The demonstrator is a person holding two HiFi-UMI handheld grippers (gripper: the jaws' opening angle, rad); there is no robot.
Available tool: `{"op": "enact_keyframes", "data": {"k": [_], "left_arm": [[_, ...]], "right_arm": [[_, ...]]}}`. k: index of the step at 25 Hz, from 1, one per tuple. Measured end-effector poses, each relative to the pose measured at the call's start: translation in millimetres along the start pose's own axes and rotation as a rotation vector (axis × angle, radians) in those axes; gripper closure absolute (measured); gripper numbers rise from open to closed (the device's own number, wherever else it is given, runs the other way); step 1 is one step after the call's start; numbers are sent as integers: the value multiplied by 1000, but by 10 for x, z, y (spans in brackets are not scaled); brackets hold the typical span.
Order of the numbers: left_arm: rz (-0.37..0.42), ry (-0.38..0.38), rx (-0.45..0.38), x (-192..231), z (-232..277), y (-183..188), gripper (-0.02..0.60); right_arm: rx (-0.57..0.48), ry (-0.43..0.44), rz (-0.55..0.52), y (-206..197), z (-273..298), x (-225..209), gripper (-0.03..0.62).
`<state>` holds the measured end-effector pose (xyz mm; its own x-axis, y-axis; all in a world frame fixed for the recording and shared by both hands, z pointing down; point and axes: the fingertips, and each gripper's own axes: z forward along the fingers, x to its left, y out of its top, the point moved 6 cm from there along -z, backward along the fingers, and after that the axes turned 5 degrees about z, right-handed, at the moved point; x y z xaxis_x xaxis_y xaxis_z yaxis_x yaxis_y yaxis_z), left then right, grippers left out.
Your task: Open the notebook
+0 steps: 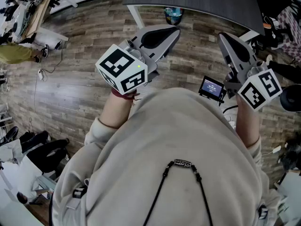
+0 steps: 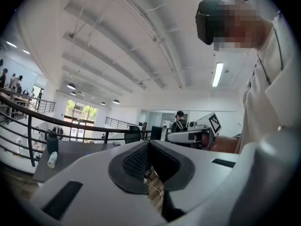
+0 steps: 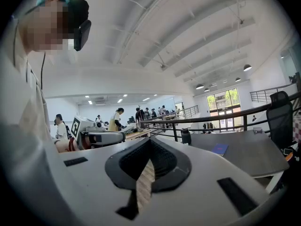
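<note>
The single blue notebook [image 3: 219, 149] lies closed and flat on the one dark grey table [image 3: 244, 166], near its middle in the right gripper view and well apart from both grippers. There are two bottles on that table: one dark bottle [image 3: 186, 136] standing upright beyond the notebook, and one clear bottle [image 2: 52, 160] lying on its side just beside the dark one in the left gripper view. Nothing touches the notebook. The two grippers are held up in front of the person's chest, short of the table edge and over the wooden floor [image 1: 70, 93]. The left gripper [image 2: 148, 143] has its jaws brought together at the tips with nothing between them. The right gripper [image 3: 149, 140] likewise has its jaws closed tip to tip and is empty. There are two marker cubes, the left marker cube [image 1: 123, 69] and the right marker cube [image 1: 259, 88]. One small lit screen [image 1: 211, 87] sits just beside the right gripper.
</note>
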<state>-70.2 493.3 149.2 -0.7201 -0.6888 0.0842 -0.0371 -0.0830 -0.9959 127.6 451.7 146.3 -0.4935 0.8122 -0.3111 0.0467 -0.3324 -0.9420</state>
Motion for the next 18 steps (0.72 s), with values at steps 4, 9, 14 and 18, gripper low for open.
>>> {"op": "enact_keyframes", "data": {"k": [4, 9, 14, 18], "left_arm": [[-8, -1, -18, -16, -20, 30, 577], [-9, -1, -13, -31, -37, 13, 577], [-3, -2, 10, -40, -12, -33, 577], [3, 17, 40, -35, 35, -81, 577]], "right_arm": [[3, -6, 5, -11, -31, 2, 579], [-2, 12, 31, -51, -21, -85, 579], [-7, 4, 67, -121, -59, -243, 577], [-17, 28, 86, -169, -70, -310, 577]]}}
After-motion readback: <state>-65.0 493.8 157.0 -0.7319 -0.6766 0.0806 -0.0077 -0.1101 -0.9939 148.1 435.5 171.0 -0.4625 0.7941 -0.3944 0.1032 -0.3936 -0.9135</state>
